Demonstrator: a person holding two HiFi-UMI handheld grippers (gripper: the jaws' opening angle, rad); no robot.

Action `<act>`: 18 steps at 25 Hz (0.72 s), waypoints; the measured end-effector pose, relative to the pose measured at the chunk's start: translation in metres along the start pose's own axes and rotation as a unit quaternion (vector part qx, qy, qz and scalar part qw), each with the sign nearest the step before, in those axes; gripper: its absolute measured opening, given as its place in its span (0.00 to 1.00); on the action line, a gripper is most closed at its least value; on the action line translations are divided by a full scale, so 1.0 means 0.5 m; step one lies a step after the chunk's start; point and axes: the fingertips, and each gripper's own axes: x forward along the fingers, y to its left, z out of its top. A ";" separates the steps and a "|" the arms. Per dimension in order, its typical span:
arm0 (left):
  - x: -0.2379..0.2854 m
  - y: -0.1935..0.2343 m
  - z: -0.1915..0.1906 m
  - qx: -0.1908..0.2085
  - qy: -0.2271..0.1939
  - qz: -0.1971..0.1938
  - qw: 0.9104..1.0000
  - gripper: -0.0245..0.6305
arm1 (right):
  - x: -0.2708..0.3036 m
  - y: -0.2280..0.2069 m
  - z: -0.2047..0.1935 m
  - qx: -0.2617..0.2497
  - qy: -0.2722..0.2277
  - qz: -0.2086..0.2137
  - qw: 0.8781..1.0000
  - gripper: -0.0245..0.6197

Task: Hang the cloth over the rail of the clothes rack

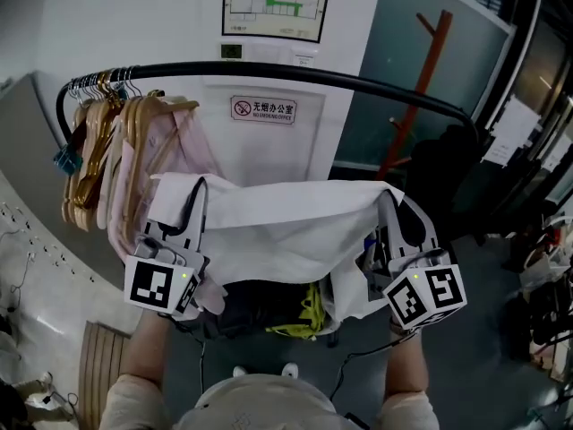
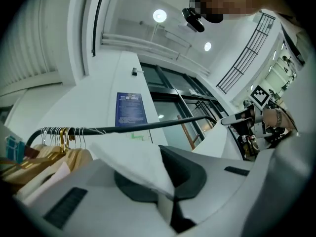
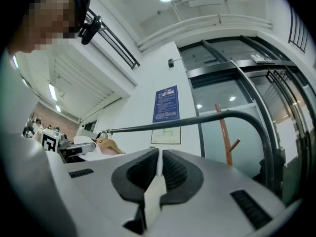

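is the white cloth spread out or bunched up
Spread out: the cloth stretches wide between the left gripper and right gripper.

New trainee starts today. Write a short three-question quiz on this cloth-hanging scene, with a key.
1. Is the white fabric cloth gripped by the left claw, the right claw, or both?
2. In the head view, what hangs at the left end of the black metal rail? A. wooden hangers B. umbrellas C. towels
3. True or false: the cloth is already draped over the rail.
Key: 1. both; 2. A; 3. false.
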 end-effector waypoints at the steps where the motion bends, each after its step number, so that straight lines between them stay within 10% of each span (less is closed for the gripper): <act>1: 0.006 0.004 0.015 0.007 -0.008 0.001 1.000 0.06 | 0.005 0.000 0.017 -0.007 -0.008 0.002 1.000 0.07; 18: 0.111 0.071 0.261 0.108 -0.115 0.048 0.986 0.06 | 0.082 -0.026 0.263 -0.118 -0.099 0.009 0.988 0.07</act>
